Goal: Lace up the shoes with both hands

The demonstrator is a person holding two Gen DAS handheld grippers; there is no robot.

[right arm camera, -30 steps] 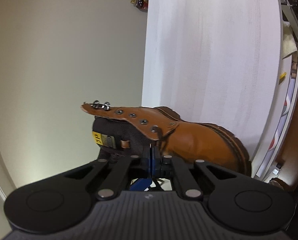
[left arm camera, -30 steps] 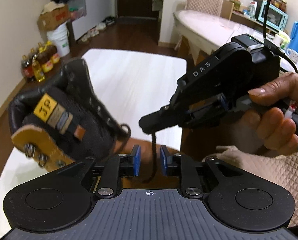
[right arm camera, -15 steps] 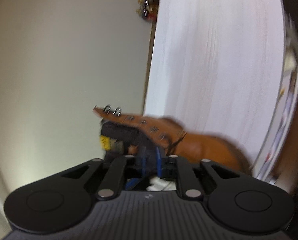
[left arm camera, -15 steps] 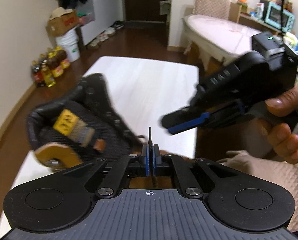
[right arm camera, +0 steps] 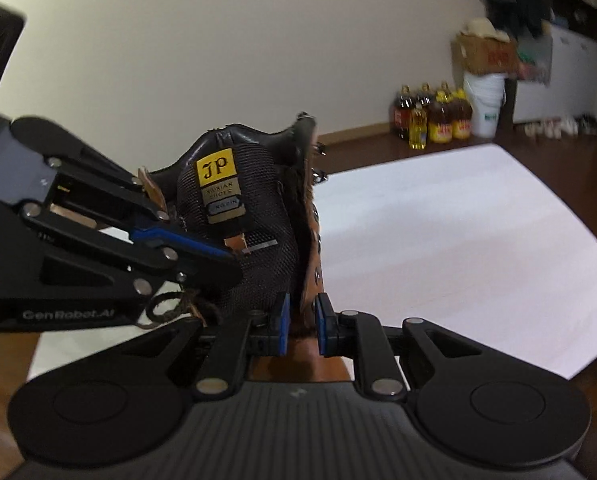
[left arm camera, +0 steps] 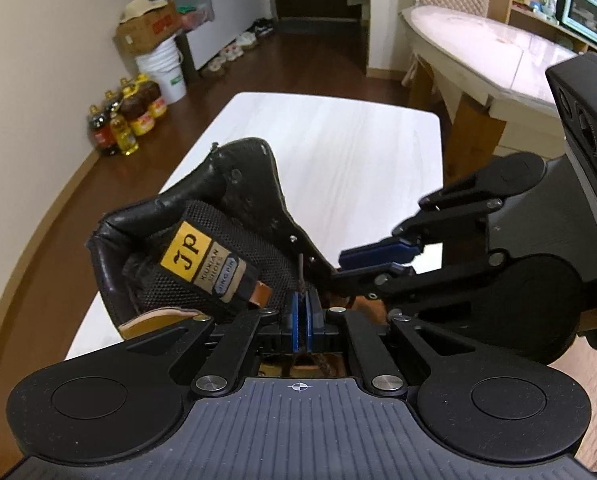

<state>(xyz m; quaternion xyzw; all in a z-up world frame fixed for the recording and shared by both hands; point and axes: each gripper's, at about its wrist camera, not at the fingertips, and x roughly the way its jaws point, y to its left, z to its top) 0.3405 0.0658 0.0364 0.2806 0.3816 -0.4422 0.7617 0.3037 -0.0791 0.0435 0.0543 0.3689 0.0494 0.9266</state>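
The left gripper [left arm camera: 301,318] was clamped on the dark brown lace [left arm camera: 300,268], whose stiff tip stood up just above the two blue pads [left arm camera: 295,320]; more of the lace lay in loops under the gripper body. Its jaws had just closed, with the lace between them. In the right wrist view this gripper [right arm camera: 234,258] entered from the left, its tips against the mesh tongue [right arm camera: 258,240] of the boot.

The right gripper [right arm camera: 301,320] stood partly open, its jaws having just parted. The tan leather eyelet flap [right arm camera: 310,240] of the boot rose between its blue pads [right arm camera: 284,320]; whether either pad touched the leather cannot be told. In the left wrist view it [left arm camera: 372,258] reached in from the right, fingers apart, its tips just beside the flap's edge.

The boot [left arm camera: 202,240] stood on the white table [left arm camera: 338,152], at the near end, with its opening facing both cameras. A yellow label [left arm camera: 184,250] marked "JP" was sewn on the tongue, and the dark padded collar [left arm camera: 138,216] curved round behind it.

Beyond the table, on the brown floor, stood a cluster of oil bottles [left arm camera: 124,124], a white bucket [left arm camera: 162,72] and a cardboard box [left arm camera: 146,30]. A second, pale table [left arm camera: 486,44] stood at the right, near a teal oven [left arm camera: 588,16].
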